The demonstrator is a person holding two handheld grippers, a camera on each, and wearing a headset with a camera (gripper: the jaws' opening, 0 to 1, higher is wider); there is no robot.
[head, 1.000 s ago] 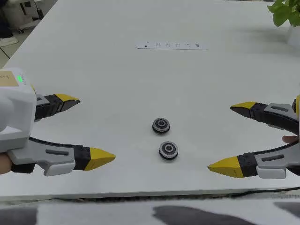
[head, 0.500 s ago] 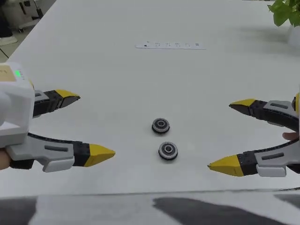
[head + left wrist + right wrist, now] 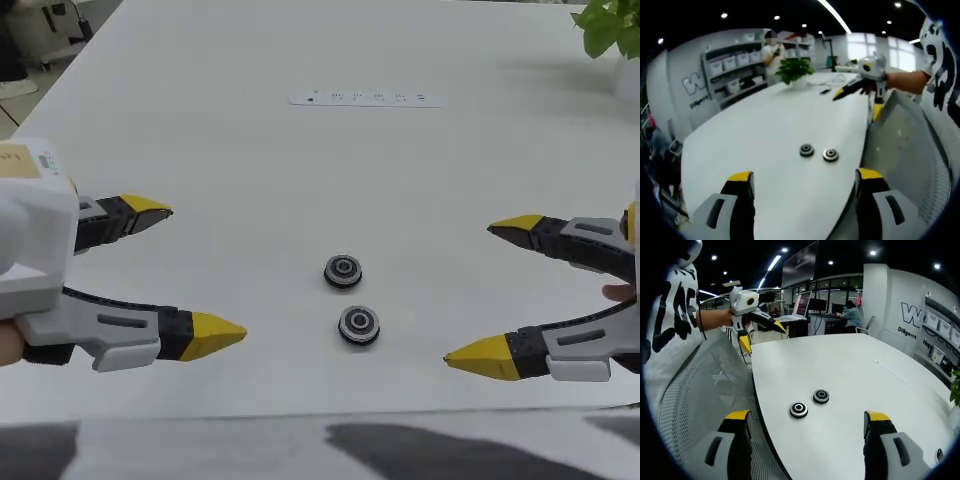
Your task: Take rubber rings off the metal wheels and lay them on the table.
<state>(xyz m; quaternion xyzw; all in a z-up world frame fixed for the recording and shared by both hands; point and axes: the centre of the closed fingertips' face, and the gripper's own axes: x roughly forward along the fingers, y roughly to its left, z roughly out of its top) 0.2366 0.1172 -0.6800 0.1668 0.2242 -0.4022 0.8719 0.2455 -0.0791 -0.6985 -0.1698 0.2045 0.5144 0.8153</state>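
Two small metal wheels with black rubber rings lie flat on the white table: a far wheel (image 3: 343, 271) and a near wheel (image 3: 359, 324), close together. The left gripper view shows them as far wheel (image 3: 806, 150) and near wheel (image 3: 830, 155); the right gripper view as near wheel (image 3: 799, 409) and far wheel (image 3: 821, 396). My left gripper (image 3: 190, 272) hovers open to the left of the wheels, well apart from them. My right gripper (image 3: 480, 294) hovers open to their right, facing the left one. Both hold nothing.
A white power strip (image 3: 365, 98) lies flat farther back on the table (image 3: 250, 150). A green potted plant (image 3: 606, 25) stands at the far right corner. The table's front edge runs just below the grippers. People stand and sit in the room's background.
The head camera shifted slightly; both grippers stay open at about the same places. The wheels have not moved.
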